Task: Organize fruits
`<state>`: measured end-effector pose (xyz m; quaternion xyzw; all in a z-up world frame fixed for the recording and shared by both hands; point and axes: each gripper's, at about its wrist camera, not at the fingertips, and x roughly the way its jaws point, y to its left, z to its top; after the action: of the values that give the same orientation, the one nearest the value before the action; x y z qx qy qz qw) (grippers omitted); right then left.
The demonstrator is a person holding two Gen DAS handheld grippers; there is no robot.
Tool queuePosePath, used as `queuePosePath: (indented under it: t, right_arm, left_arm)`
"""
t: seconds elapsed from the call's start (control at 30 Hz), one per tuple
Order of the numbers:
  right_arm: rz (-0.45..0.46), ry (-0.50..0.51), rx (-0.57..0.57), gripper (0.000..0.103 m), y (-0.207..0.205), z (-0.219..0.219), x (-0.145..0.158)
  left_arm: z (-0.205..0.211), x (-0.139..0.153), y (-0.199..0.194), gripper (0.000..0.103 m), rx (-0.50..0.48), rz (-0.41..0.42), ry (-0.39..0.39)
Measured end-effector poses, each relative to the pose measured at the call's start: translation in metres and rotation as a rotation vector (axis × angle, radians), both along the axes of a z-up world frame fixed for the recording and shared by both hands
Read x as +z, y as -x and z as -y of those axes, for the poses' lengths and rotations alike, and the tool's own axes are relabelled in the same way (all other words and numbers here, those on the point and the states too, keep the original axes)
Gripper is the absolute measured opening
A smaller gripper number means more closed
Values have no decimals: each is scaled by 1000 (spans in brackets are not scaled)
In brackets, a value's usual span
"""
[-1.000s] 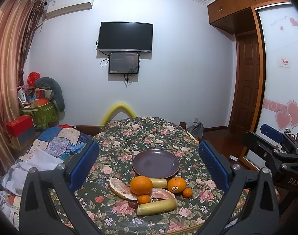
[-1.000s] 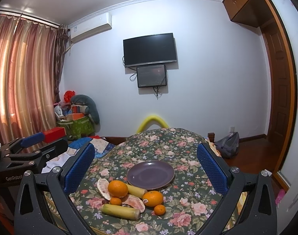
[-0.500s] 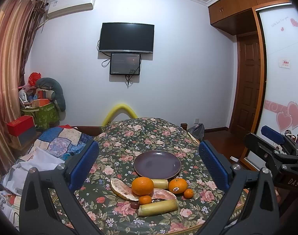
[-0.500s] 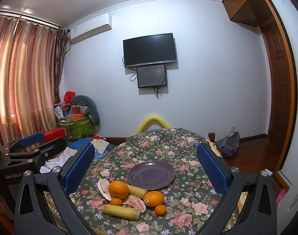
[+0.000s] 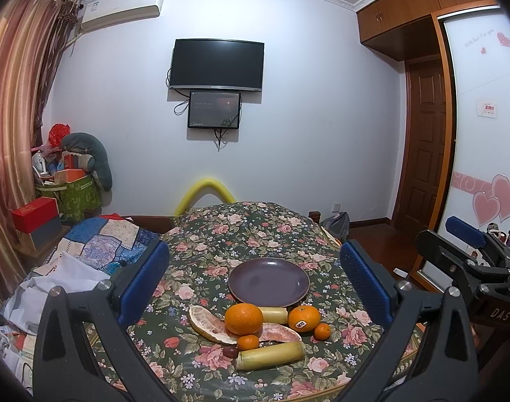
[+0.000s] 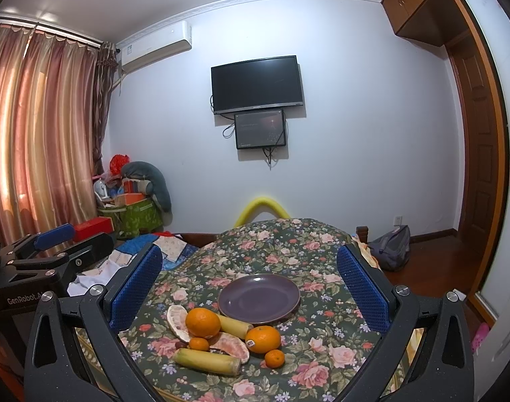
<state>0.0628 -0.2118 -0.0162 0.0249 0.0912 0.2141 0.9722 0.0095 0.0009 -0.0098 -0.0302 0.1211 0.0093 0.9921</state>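
An empty purple plate [image 5: 269, 281] [image 6: 259, 298] sits on a floral-cloth table [image 5: 241, 227]. In front of it lie two large oranges [image 5: 243, 318] [image 5: 303, 318], two small tangerines [image 5: 248, 342] [image 5: 322, 331], two pomelo pieces [image 5: 204, 323] [image 5: 278, 331], two pale yellow stalk sections [image 5: 271, 355] [image 5: 273, 315] and a small dark fruit [image 5: 230, 351]. My left gripper [image 5: 255, 288] is open and empty, held back from the fruit. My right gripper [image 6: 251, 291] is open and empty, also held back. Each gripper shows in the other's view, the right one [image 5: 469, 254] and the left one [image 6: 43, 251].
A bed with a patchwork quilt and white cloth [image 5: 87, 248] lies left of the table. Boxes and a green bag [image 5: 70, 194] stand by the curtain. A yellow foam arch [image 5: 204, 194] is behind the table. A backpack [image 6: 390, 248] is on the floor at right.
Both views have shifted very slightly; the fruit and plate have not moved and both grippers stay open.
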Motion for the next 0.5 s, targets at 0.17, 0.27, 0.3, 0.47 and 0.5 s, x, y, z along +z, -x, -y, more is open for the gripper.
queuePosePath:
  t: [0.17, 0.27, 0.3, 0.47, 0.5]
  right_arm:
    - [-1, 0, 2, 103, 0, 0, 0]
    - [0, 5, 1, 103, 0, -2, -2]
    - [0, 7, 1, 103, 0, -2, -3]
    - [-8, 18, 1, 103, -2, -4, -5]
    - [-11, 23, 1, 103, -3, -5, -6]
  left_arm:
    - [0, 0, 0, 103, 0, 1, 0]
    - [0, 0, 0, 103, 0, 0, 0]
    - [0, 0, 0, 103, 0, 0, 0]
    - [0, 0, -1, 103, 0, -7, -3]
    - [0, -1, -2, 103, 5, -12, -4]
